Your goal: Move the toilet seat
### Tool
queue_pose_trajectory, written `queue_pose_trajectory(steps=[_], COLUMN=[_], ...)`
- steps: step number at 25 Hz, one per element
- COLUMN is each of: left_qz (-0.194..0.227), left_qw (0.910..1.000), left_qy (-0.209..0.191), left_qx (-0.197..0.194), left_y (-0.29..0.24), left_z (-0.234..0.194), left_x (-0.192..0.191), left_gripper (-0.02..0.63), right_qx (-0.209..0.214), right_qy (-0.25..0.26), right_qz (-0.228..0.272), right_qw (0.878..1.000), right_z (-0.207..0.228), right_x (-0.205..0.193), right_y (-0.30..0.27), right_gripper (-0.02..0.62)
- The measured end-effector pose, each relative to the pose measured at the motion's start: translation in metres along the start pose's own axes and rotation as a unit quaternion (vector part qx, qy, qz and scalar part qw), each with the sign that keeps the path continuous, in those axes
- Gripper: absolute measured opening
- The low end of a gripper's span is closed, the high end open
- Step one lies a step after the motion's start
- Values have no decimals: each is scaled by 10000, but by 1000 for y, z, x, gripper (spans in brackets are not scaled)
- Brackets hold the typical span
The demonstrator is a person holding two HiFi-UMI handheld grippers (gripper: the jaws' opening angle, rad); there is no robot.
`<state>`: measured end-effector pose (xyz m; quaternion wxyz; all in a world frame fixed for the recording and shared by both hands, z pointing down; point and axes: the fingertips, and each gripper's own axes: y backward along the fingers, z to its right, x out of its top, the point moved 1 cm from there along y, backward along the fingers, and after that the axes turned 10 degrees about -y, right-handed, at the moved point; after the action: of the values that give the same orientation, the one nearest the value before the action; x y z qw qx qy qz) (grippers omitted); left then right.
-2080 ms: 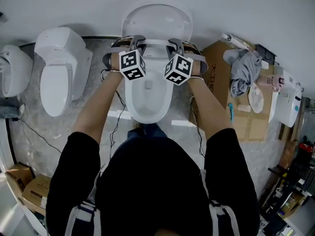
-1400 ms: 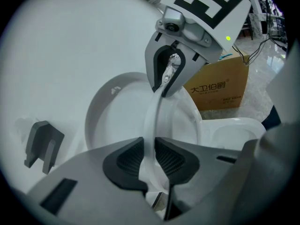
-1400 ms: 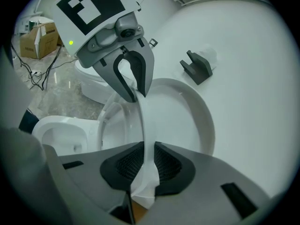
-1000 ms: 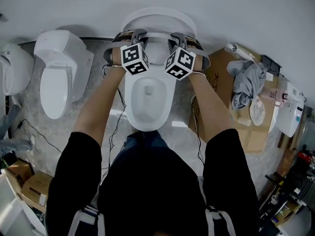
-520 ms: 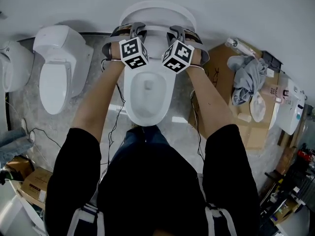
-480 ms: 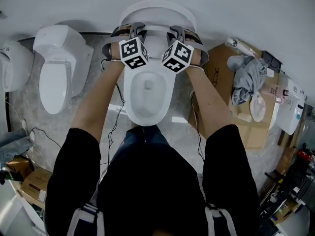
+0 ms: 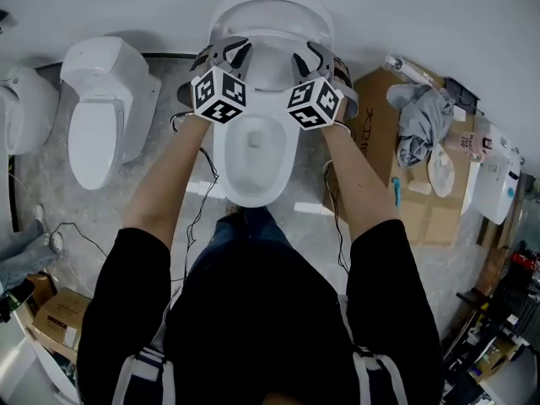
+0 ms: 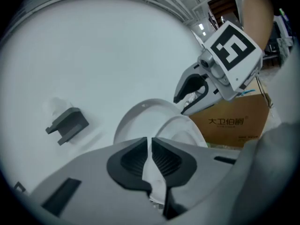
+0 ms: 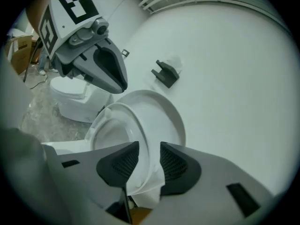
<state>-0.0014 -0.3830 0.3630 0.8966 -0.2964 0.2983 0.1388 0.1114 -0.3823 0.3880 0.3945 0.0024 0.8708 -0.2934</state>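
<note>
Since the toilet seat (image 9: 133,121) already stands raised just ahead of both grippers, close to the lid (image 9: 166,111) behind it, the lift looks nearly done. The right gripper (image 9: 149,145) is opening, with the seat's rim loose between its jaws. The left gripper (image 8: 151,142) is closing to a slit, pinching nothing clearly. Only letting go seems left.

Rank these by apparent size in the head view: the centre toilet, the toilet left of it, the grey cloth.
1. centre toilet, lid included
2. left toilet, not much smaller
3. grey cloth, clearly the smallest
</note>
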Motion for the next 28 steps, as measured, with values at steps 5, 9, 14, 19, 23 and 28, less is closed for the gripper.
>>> queue_pose_trajectory(steps=[5,9,14,19,23,28], left_qz=[284,537,767,903,1054,1289], left_qw=[9987,9944,9863,9781,9717,9639], left_qy=[268,840,1387,1805,2057,2256], left_qx=[339,359,466,502,479,583], left_y=[47,88,143,192,227,272], left_z=[7,17,23,36,46,55], left_x=[19,31,37,38,42,47], left_gripper=[8,6,6,6,6,6], right_qx=[-529,-716,-725,-762,-851,-954], right_qy=[-745,-1529,-2794,-3513,-3706,-3954], right_qz=[283,475,766,1058,1169,1378], right_qw=[9954,9845,9544,9271,9175,9031], right_z=[7,1,-17,-36,-50,-69], right_x=[15,20,25,28,28,29], right_y=[55,101,154,200,235,284], right_gripper=[30,23,23,23,23,23])
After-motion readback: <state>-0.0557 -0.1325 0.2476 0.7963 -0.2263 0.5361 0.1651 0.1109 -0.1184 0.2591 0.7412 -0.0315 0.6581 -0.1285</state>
